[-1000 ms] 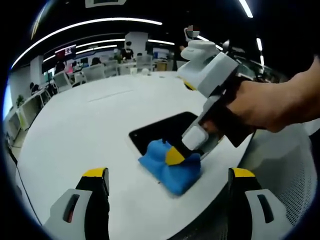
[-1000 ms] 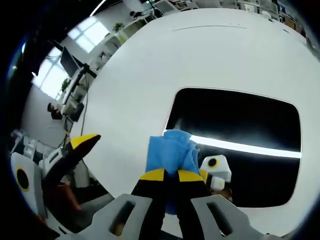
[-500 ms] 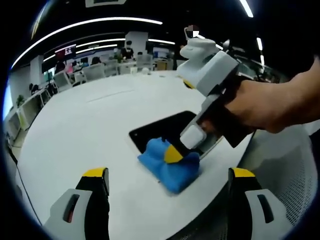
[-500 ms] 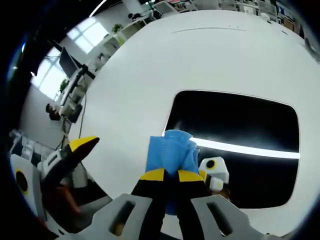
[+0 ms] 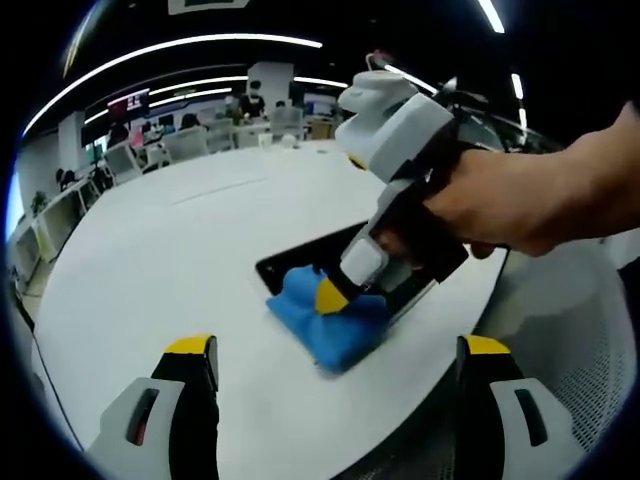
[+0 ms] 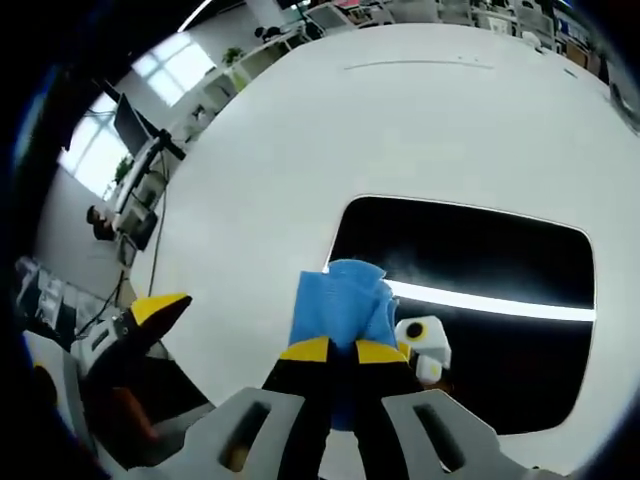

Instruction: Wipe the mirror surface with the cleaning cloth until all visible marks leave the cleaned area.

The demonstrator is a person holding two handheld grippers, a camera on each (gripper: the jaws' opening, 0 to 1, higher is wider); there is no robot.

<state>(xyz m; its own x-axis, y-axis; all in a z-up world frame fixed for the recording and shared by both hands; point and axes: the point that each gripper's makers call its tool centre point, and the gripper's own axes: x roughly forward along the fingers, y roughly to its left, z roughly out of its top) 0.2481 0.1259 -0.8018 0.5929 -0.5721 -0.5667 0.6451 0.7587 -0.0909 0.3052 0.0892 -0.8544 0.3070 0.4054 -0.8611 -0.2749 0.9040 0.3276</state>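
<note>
On the white table [image 6: 250,170], the dark mirror [image 6: 480,260] lies flat near the edge. The right gripper [image 6: 340,352] pinches the blue cloth [image 6: 340,300] against the mirror's corner. The left gripper [image 5: 335,360] hangs nearby, jaws wide apart, holding nothing.

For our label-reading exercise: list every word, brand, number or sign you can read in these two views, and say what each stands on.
No text can be read in either view.
The wall screen far across the office shows reddish content, too small and blurred to read.
The right gripper, the left gripper, the blue cloth, the mirror and the white table bear no visible lettering.
</note>
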